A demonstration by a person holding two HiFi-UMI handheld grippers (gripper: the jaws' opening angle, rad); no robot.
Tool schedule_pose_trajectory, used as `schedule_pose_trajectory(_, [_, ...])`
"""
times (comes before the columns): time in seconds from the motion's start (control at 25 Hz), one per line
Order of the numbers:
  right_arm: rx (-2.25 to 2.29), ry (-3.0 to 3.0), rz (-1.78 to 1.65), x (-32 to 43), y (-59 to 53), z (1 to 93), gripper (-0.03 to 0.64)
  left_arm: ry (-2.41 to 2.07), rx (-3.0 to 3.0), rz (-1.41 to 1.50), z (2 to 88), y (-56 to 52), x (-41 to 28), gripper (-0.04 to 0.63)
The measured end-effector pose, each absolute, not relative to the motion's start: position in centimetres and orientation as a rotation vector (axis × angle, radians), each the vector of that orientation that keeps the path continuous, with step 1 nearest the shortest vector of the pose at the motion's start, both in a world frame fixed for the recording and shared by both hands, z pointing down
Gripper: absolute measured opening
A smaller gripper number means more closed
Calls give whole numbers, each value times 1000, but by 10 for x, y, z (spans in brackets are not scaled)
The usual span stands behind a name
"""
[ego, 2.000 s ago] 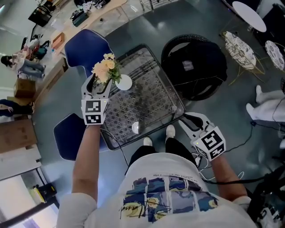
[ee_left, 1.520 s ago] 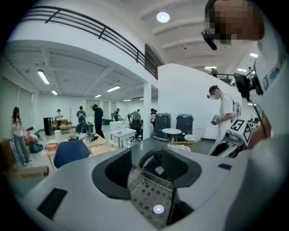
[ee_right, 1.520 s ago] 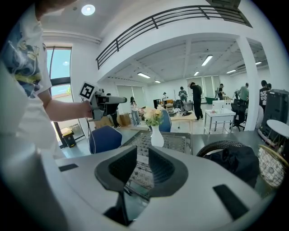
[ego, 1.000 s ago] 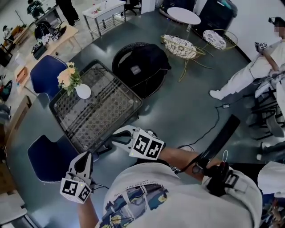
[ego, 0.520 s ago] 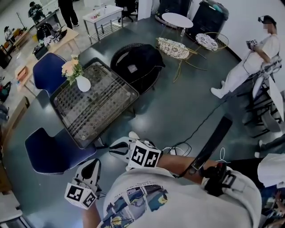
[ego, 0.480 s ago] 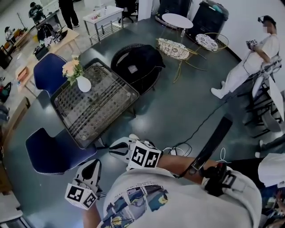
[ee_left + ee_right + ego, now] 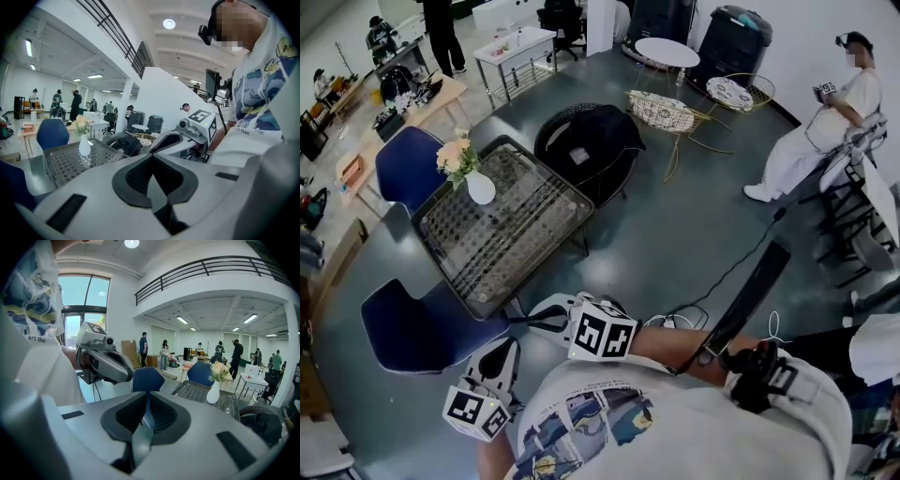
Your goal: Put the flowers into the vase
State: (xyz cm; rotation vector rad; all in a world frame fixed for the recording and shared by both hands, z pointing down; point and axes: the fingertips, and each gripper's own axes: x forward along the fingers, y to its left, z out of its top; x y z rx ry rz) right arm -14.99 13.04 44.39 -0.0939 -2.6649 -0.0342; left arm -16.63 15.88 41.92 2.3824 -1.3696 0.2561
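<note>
A white vase [image 7: 480,189] holding pale peach flowers [image 7: 457,157] stands upright near the far left corner of the dark mesh table [image 7: 516,239]. Both grippers are held close to my body, well away from the table. My left gripper [image 7: 508,347] is shut and holds nothing. My right gripper [image 7: 534,317] is also shut with nothing in it. The left gripper view shows the vase [image 7: 84,146] far ahead, with the right gripper [image 7: 183,137] alongside. In the right gripper view the vase [image 7: 213,393] and flowers [image 7: 220,371] stand on the table beyond the jaws.
Two blue chairs [image 7: 412,165] [image 7: 417,326] flank the table. A black round seat [image 7: 586,150] stands behind it, and wire baskets [image 7: 666,111] lie beyond. A person in white [image 7: 816,141] stands at the right. Cables [image 7: 741,262] run over the grey floor.
Two seconds ago my left gripper was at the flowers by the vase. Since then both grippers have drawn back to my body, and the table with the vase now lies farther off.
</note>
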Motion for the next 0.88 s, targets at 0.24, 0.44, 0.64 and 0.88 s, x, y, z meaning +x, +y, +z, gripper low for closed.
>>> schedule_pose_trajectory(0.24, [-104, -2651, -47, -150, 143, 446, 31, -1335, 2387, 262, 425, 166, -164, 9])
schedule_pose_trajectory(0.44, [-112, -2648, -49, -151, 147, 447, 31, -1338, 2377, 261, 427, 171, -163, 9])
schedule_pose_trajectory(0.64, [-120, -2645, -53, -150, 147, 448, 29, -1353, 2363, 264, 429, 172, -165, 9])
schedule_pose_trajectory(0.88, [-121, -2642, -56, -144, 145, 449, 31, -1350, 2363, 271, 430, 171, -159, 9])
